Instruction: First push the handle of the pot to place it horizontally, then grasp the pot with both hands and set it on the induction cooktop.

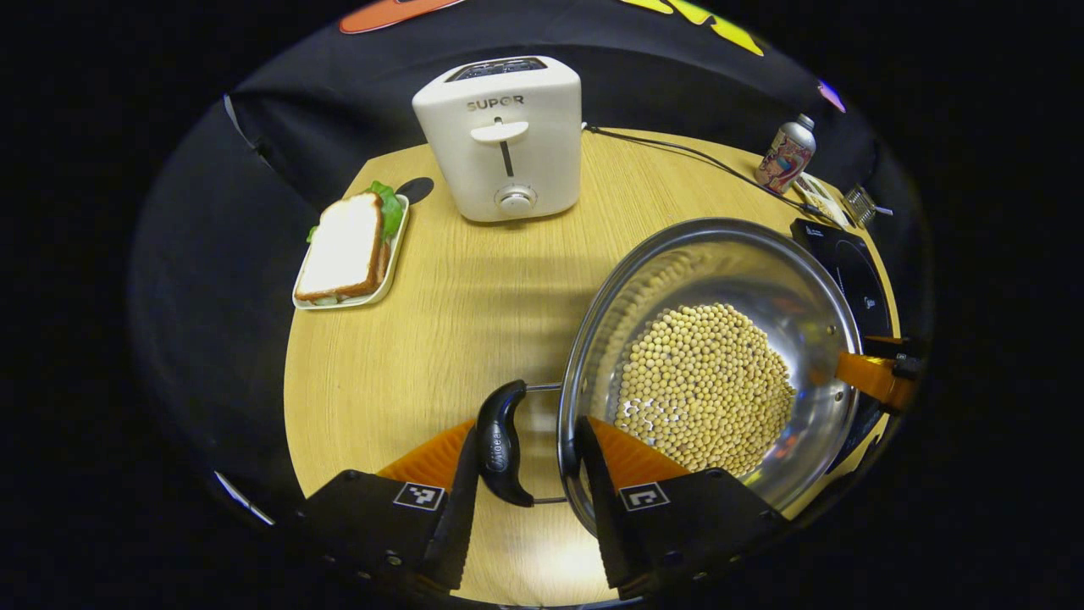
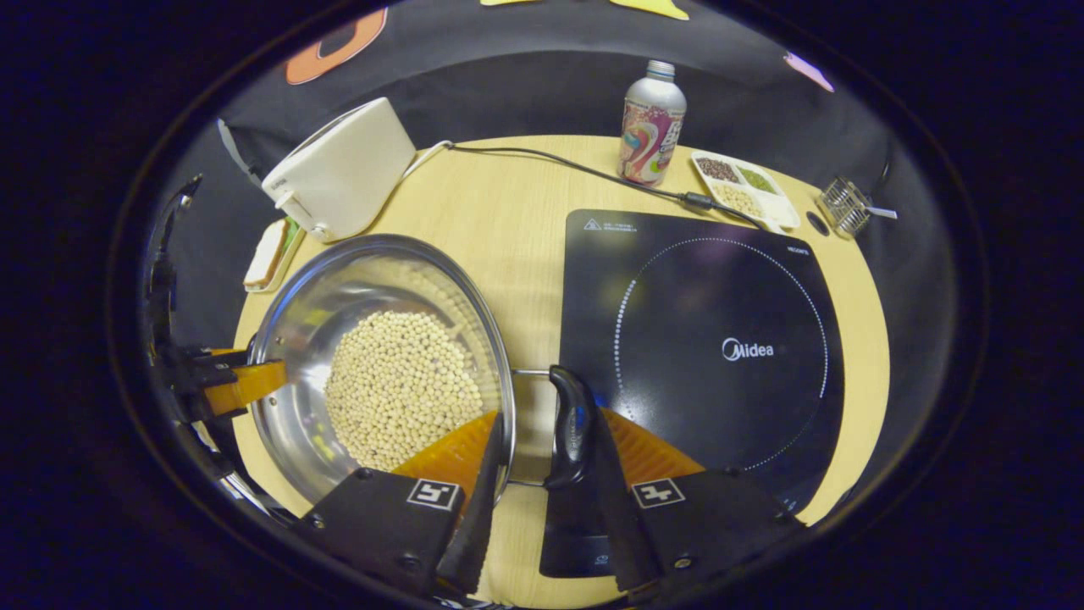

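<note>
A steel pot (image 1: 762, 271) (image 2: 296, 322) full of pale beans (image 1: 707, 385) stands on the wooden table, just left of the black induction cooktop (image 2: 720, 339) (image 1: 847, 263). Its two black side handles lie level. My left gripper (image 1: 527, 428) is shut across the near handle (image 1: 501, 440) and the pot's rim, one finger outside the handle and one inside the wall. My right gripper (image 2: 546, 424) holds the opposite handle (image 2: 572, 424) the same way. Each gripper also appears at the pot's far rim in the other's view: the right gripper (image 1: 881, 373) and the left gripper (image 2: 229, 381).
A white toaster (image 1: 500, 135) (image 2: 339, 169) stands at the back, with a sandwich plate (image 1: 347, 250) (image 2: 269, 252) beside it. A printed bottle (image 2: 650, 123) (image 1: 788, 154), a tray of grains (image 2: 745, 188) and a small wire basket (image 2: 847, 206) sit behind the cooktop. A cable (image 2: 550, 161) crosses the back.
</note>
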`<move>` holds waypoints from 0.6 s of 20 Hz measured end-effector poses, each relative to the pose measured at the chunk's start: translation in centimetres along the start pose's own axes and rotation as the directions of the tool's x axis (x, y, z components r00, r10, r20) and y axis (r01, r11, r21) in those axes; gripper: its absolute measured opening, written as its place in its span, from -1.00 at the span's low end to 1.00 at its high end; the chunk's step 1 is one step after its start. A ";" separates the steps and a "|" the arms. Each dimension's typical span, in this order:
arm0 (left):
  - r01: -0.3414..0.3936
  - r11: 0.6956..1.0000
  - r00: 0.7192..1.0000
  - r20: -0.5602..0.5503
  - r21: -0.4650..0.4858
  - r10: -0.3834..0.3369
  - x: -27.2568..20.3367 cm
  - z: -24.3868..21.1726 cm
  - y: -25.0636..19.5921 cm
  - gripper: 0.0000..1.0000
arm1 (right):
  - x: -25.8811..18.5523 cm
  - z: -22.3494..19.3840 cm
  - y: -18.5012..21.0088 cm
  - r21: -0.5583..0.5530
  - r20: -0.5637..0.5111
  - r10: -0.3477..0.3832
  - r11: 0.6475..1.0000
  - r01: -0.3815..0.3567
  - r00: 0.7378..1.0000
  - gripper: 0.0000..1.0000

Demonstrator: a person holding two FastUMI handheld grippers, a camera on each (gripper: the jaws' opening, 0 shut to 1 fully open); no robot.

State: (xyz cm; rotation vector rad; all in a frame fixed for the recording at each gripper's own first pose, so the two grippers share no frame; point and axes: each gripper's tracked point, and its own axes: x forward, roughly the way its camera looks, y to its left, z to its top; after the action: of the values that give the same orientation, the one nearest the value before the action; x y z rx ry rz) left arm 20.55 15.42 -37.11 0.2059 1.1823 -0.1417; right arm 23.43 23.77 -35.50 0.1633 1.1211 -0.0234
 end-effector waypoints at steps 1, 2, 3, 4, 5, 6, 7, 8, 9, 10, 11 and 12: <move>0.001 1.000 1.000 -0.002 -0.019 -0.001 -0.2 -0.2 -0.1 -0.02 | -0.1 -0.1 0.0 -0.006 0.008 0.003 1.000 -0.003 1.000 0.19; 0.007 1.000 1.000 0.002 -0.024 -0.007 -0.2 -0.2 0.0 0.14 | -0.1 0.1 0.0 -0.021 0.017 0.005 1.000 -0.005 1.000 0.17; 0.013 1.000 1.000 -0.006 -0.028 -0.013 -0.2 -0.4 -0.1 0.14 | 0.0 0.2 -0.1 -0.040 0.029 0.006 0.999 -0.005 1.000 0.17; 0.015 0.999 1.000 -0.003 -0.029 -0.015 -0.4 -0.3 -0.2 0.14 | 0.1 0.2 0.0 -0.061 0.041 0.007 0.998 -0.005 0.999 0.11; 0.017 1.000 1.000 -0.005 -0.025 -0.017 -0.5 -0.4 -0.1 0.13 | 0.1 0.1 0.0 -0.074 0.047 0.007 0.997 -0.004 0.999 0.16; 0.015 0.999 1.000 -0.001 -0.032 -0.015 -0.6 -0.3 -0.2 0.13 | 0.1 0.1 0.0 -0.076 0.047 0.009 0.997 -0.006 0.999 0.11; 0.017 0.999 1.000 0.009 -0.028 -0.017 -0.7 -0.1 -0.4 0.13 | 0.0 0.0 -0.1 -0.075 0.051 0.010 0.997 -0.006 0.999 0.12; 0.018 0.999 1.000 0.016 -0.027 -0.017 -0.7 0.1 -0.3 0.13 | -0.1 0.1 -0.1 -0.075 0.061 0.017 0.997 -0.012 0.998 0.12; 0.019 0.999 0.999 0.033 -0.025 -0.018 -1.1 0.2 -0.4 0.13 | -0.3 0.3 -0.3 -0.073 0.072 0.022 0.997 -0.016 0.997 0.16; 0.017 1.000 0.999 0.045 -0.021 -0.016 -1.3 0.4 -0.4 0.13 | -0.5 0.6 -0.3 -0.080 0.089 0.027 0.997 -0.020 0.996 0.16; 0.017 1.000 0.998 0.056 -0.024 -0.015 -1.7 0.5 -0.3 0.13 | -0.9 0.7 -0.5 -0.087 0.105 0.029 0.996 -0.020 0.994 0.11; 0.015 1.000 0.998 0.067 -0.025 -0.014 -2.1 0.6 -0.2 0.12 | -1.4 1.1 -0.6 -0.095 0.124 0.031 0.995 -0.019 0.992 0.11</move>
State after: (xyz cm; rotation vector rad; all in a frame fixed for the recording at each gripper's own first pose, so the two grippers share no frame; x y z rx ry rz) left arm 20.29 15.11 -34.99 0.1692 1.1190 -0.1453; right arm 23.75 22.88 -33.80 0.0913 0.9927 0.0409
